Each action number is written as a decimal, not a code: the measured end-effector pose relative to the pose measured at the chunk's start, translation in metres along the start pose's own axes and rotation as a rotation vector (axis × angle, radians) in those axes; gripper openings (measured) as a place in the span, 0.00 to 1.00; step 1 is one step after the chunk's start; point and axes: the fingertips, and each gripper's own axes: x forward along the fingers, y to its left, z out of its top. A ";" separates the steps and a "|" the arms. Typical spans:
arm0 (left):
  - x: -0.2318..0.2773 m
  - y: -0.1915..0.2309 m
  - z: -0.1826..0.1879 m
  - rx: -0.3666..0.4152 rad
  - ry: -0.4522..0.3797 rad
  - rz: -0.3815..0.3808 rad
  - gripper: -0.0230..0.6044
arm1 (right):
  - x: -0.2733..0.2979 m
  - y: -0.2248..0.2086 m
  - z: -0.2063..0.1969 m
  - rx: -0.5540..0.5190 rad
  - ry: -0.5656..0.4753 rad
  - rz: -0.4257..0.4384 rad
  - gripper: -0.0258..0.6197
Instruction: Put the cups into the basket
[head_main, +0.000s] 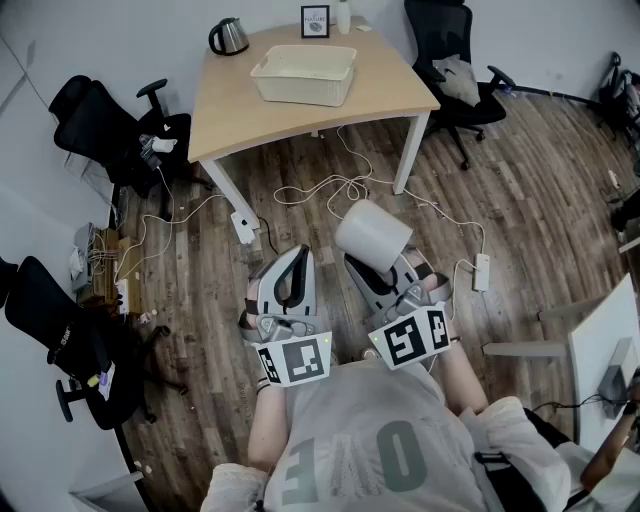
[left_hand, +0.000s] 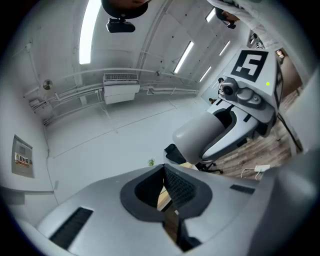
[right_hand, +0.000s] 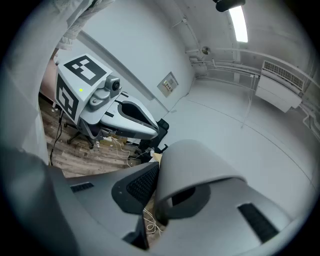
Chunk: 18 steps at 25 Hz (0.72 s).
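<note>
A pale cup (head_main: 372, 235) lies tilted between the jaws of my right gripper (head_main: 385, 262), which is shut on its wall; the cup's open mouth points up and away from me. The same cup (right_hand: 195, 165) fills the middle of the right gripper view, one pad against its outside, and the cup (left_hand: 200, 135) also shows in the left gripper view. My left gripper (head_main: 297, 262) hangs beside it, shut, with nothing between its pads (left_hand: 175, 187). The white basket (head_main: 303, 92) stands on the wooden table (head_main: 230, 110) ahead, well beyond both grippers.
A kettle (head_main: 230, 36) and a small framed picture (head_main: 315, 21) stand at the table's back. Black office chairs (head_main: 110, 130) sit left and right of the table. Cables (head_main: 330, 190) and a power strip (head_main: 481, 272) lie on the wooden floor between me and the table.
</note>
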 end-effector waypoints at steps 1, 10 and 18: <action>0.002 0.002 0.000 -0.002 -0.003 0.003 0.05 | 0.002 -0.001 -0.001 -0.002 0.001 0.000 0.10; 0.023 0.006 0.002 -0.010 -0.019 0.009 0.05 | 0.013 -0.017 -0.010 0.015 -0.005 0.019 0.10; 0.056 -0.007 0.005 0.004 -0.004 0.007 0.05 | 0.011 -0.039 -0.034 0.001 -0.013 0.018 0.10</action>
